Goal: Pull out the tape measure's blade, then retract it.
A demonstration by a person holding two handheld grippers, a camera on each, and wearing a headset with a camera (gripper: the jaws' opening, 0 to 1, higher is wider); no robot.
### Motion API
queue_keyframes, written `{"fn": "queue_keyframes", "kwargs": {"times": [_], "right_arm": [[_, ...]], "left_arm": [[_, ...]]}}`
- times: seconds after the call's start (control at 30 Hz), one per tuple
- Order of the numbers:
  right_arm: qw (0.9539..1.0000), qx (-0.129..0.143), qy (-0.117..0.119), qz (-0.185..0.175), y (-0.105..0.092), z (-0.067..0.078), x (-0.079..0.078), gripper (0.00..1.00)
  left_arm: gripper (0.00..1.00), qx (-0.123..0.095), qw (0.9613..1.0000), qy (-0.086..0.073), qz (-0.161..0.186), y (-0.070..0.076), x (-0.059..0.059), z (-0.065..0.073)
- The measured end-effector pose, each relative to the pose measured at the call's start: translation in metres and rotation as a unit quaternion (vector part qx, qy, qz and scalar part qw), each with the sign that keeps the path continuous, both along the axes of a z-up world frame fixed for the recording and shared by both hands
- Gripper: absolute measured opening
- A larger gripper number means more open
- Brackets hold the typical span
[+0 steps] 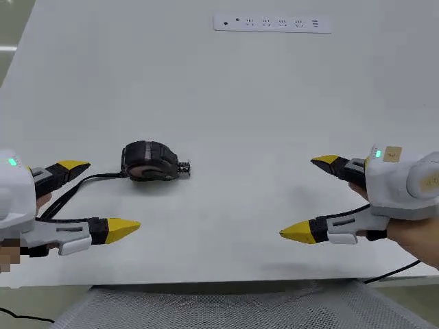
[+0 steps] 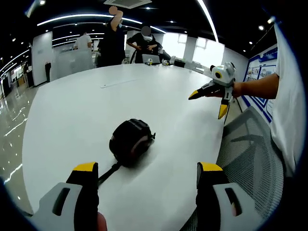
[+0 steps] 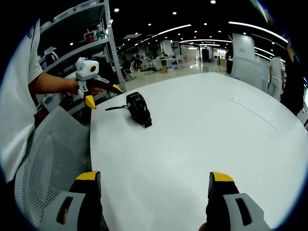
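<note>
Now | left claw (image 1: 111, 195) spread wide | right claw (image 1: 296, 197) spread wide | tape measure (image 1: 149, 162) nearer left, untouched | head view: power strip (image 1: 271, 24)

Head view downward, gripper views facing inward, sharing tape measure (image 1: 147, 162)

readable text: none | power strip (image 1: 271, 24) marks: too small, possibly print

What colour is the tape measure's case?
Black. The tape measure shows best in the head view.
</note>
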State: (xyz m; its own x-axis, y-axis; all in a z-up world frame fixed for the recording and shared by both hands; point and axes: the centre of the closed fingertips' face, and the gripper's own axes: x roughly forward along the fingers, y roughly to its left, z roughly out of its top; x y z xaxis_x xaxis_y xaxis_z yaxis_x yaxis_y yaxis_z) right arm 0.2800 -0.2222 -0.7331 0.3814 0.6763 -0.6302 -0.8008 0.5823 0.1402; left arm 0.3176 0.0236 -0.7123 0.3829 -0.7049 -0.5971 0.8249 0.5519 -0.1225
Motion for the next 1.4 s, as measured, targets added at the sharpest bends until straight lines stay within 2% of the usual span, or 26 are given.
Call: {"fn": "queue_keyframes", "kwargs": {"times": [0.13,0.27,0.7,0.9,1.4], "right_arm": [[0.9999,-0.003,-0.001,0.012,0.005,-0.003,0.006,0.91],[0.9998,0.009,0.006,0.014,0.01,-0.006,0.011,0.91],[0.9988,-0.003,0.009,0.049,0.026,-0.017,0.023,0.9],[0.9974,-0.013,0.009,0.07,0.033,-0.021,0.029,0.9],[0.9949,-0.02,0.006,0.099,0.046,-0.022,0.041,0.9]], "left_arm": [[0.8,0.008,0.9998,-0.003,-0.016,-0.006,0.006,-0.004],[0.8,0.017,0.9992,-0.006,-0.036,-0.01,0.01,-0.008],[0.78,0.047,0.9957,-0.008,-0.079,-0.021,0.031,-0.022],[0.75,0.072,0.9922,-0.011,-0.101,-0.019,0.04,-0.03],[0.52,0.112,0.9819,-0.025,-0.151,-0.021,0.053,-0.039]]}}
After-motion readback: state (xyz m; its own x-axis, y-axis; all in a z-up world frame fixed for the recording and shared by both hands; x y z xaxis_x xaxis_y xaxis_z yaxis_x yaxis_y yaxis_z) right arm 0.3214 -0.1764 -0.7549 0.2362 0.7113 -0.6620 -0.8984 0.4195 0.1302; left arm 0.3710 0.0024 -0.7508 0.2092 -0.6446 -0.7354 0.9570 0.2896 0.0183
